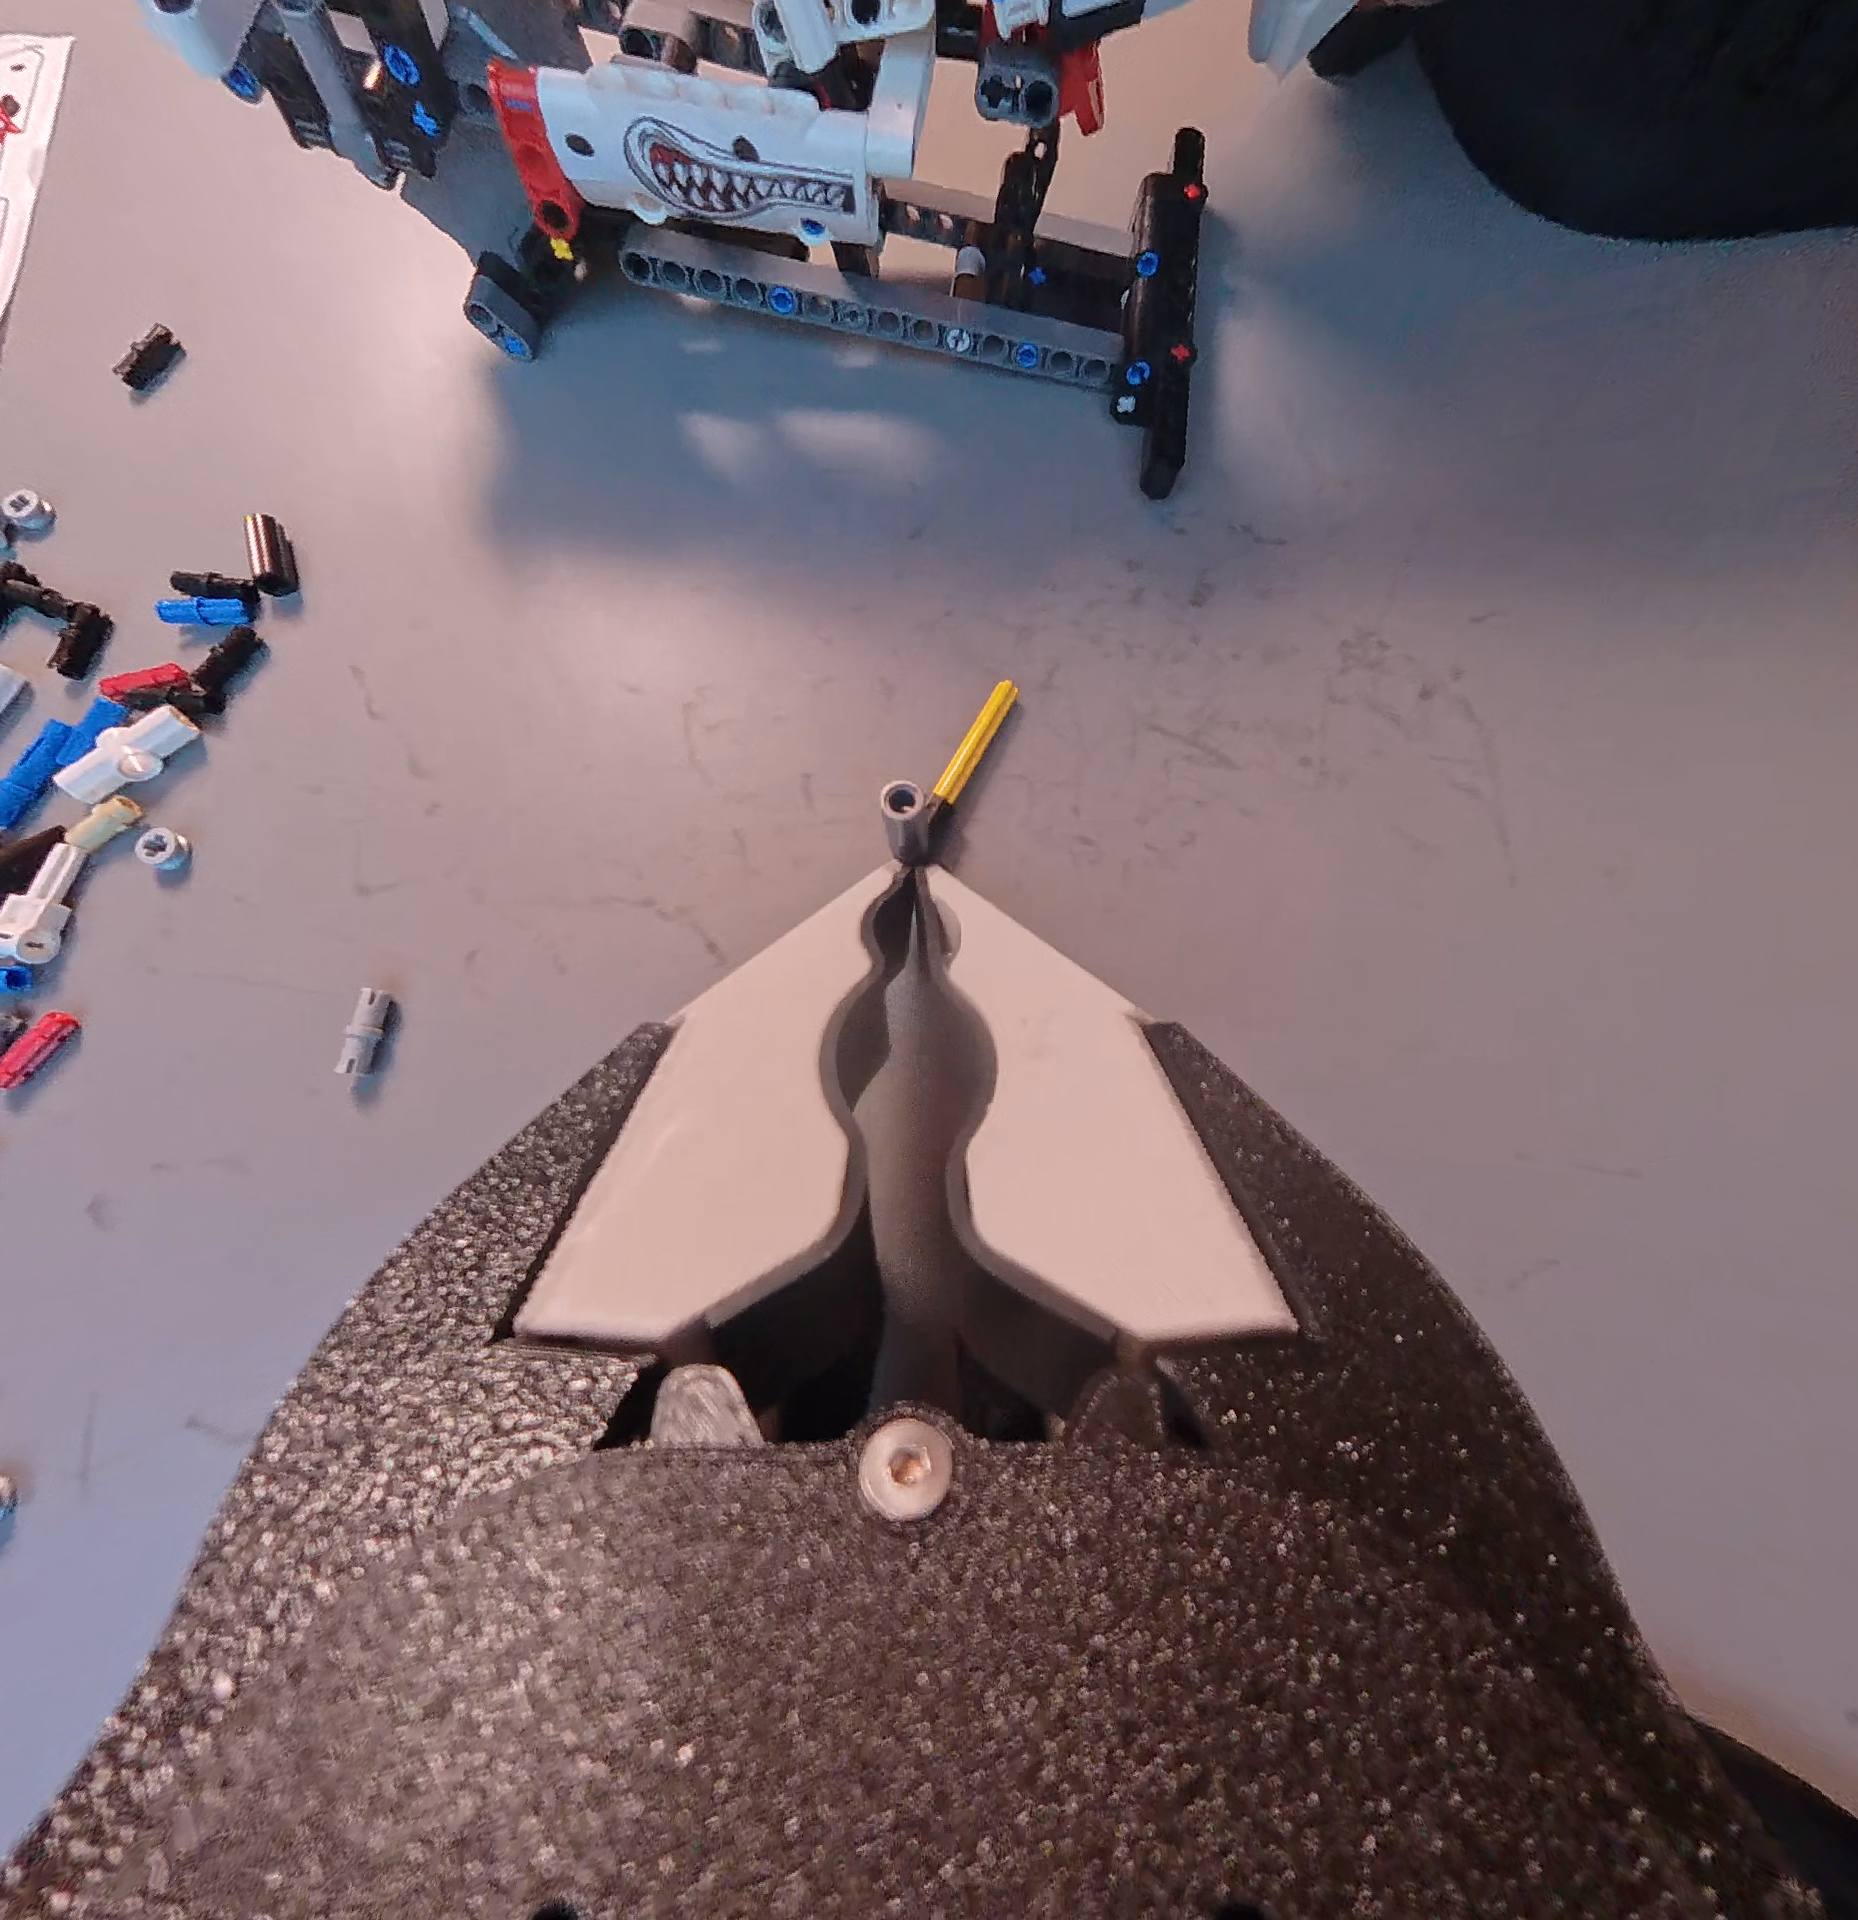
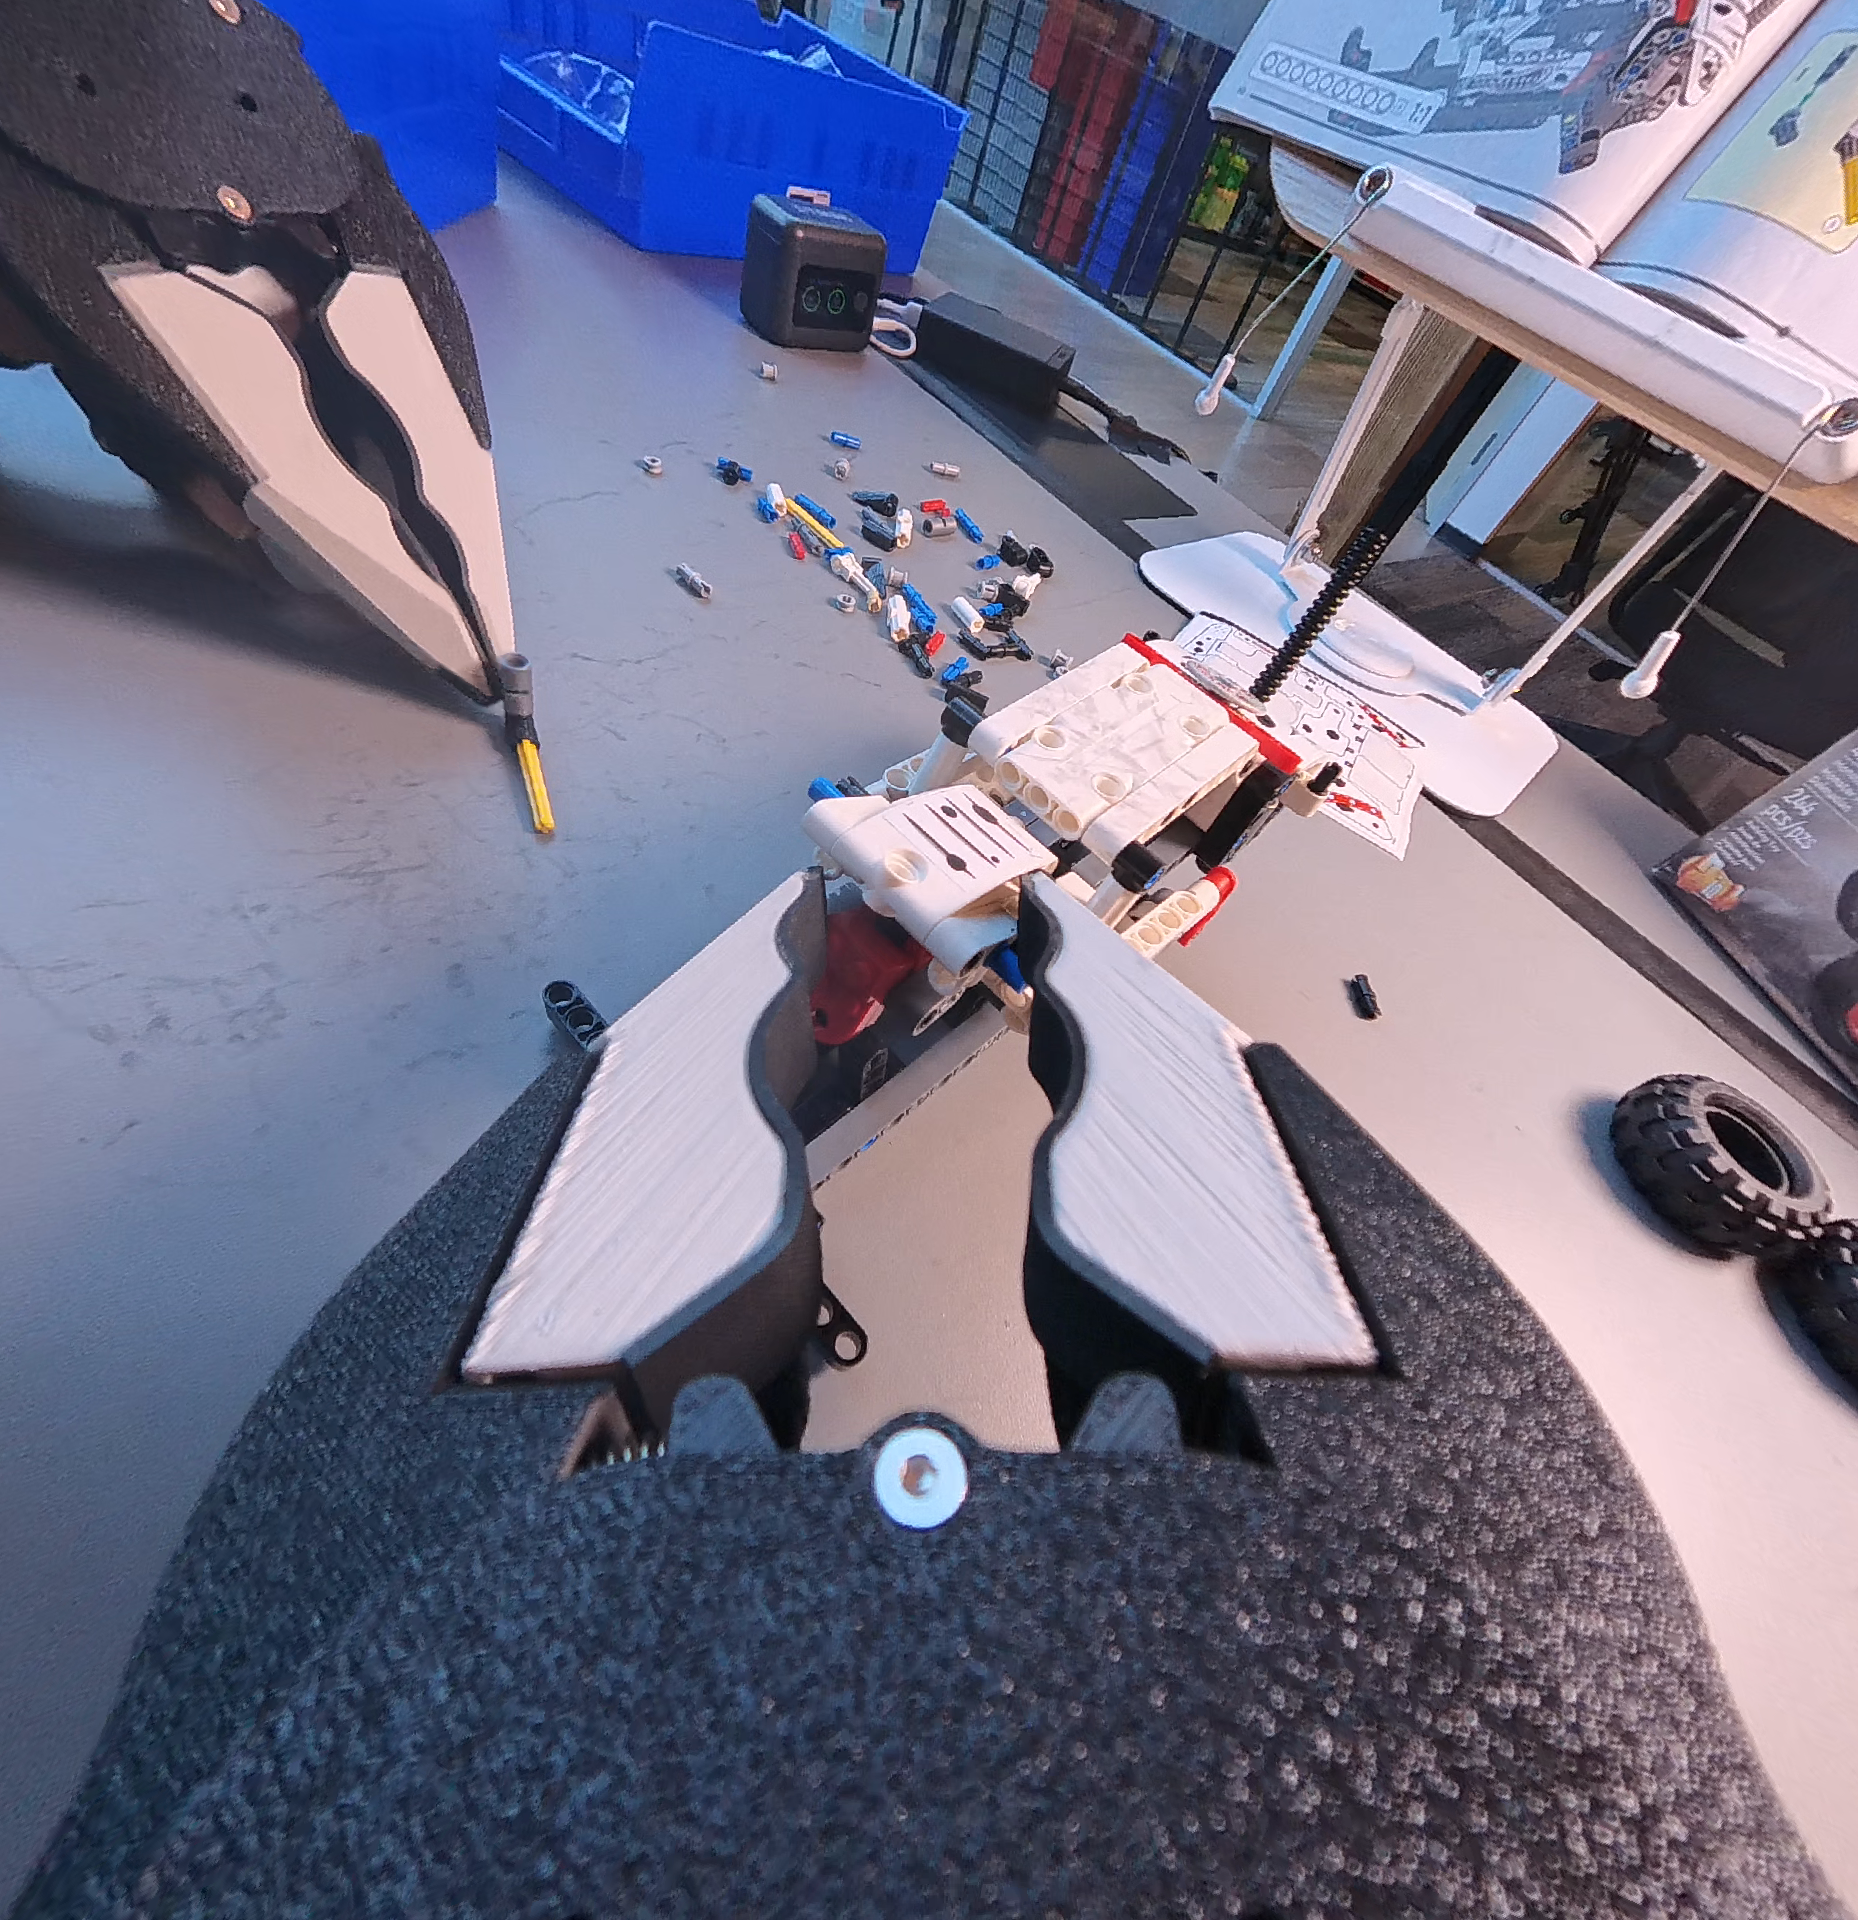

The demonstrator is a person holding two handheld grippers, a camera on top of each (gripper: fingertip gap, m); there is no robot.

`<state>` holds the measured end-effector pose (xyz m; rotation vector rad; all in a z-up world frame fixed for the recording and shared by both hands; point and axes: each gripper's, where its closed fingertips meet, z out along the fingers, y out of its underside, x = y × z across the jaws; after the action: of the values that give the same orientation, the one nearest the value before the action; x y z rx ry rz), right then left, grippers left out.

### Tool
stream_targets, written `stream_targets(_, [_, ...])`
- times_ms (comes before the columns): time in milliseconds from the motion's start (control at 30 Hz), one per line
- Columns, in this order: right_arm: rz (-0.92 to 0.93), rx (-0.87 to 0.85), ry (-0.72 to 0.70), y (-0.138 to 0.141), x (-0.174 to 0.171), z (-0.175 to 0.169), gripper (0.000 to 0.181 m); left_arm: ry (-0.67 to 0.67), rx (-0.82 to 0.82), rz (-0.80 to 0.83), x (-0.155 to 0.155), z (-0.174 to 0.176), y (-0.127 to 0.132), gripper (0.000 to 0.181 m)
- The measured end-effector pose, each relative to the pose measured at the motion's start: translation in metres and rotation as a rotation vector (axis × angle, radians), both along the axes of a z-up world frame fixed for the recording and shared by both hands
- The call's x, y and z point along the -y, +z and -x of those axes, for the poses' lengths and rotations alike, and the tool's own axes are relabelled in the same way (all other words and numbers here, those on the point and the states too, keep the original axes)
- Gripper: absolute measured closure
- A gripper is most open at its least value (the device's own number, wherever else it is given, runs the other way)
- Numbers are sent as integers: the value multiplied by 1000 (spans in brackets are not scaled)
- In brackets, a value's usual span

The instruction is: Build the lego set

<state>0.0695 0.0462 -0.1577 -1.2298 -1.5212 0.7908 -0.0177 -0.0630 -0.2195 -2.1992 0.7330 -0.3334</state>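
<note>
Left gripper [image 1: 917,873] pinches grey connector [image 1: 907,821] carrying a slim yellow axle [image 1: 975,740].

Left gripper [image 1: 912,871] pinches a grey connector [image 1: 907,819] on a yellow axle [image 1: 975,740]; model [image 1: 800,208] beyond.

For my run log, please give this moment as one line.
left gripper: shut on grey connector with yellow axle | right gripper: open, at lego model | loose parts: on table
</note>
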Motion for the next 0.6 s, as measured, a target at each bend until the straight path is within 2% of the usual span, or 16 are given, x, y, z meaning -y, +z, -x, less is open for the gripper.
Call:
stream_targets(167, [-11,-2,11,0,2,-1,144,50,36,-17,-3,10,5,179])
stream_targets(333, [-12,2,45,0,8,-1,136,33,94,-8,-2,7,9,153])
stream_targets(600, [122,17,184,12,29,-8,128,20,108,-36,-6,2,14,149])
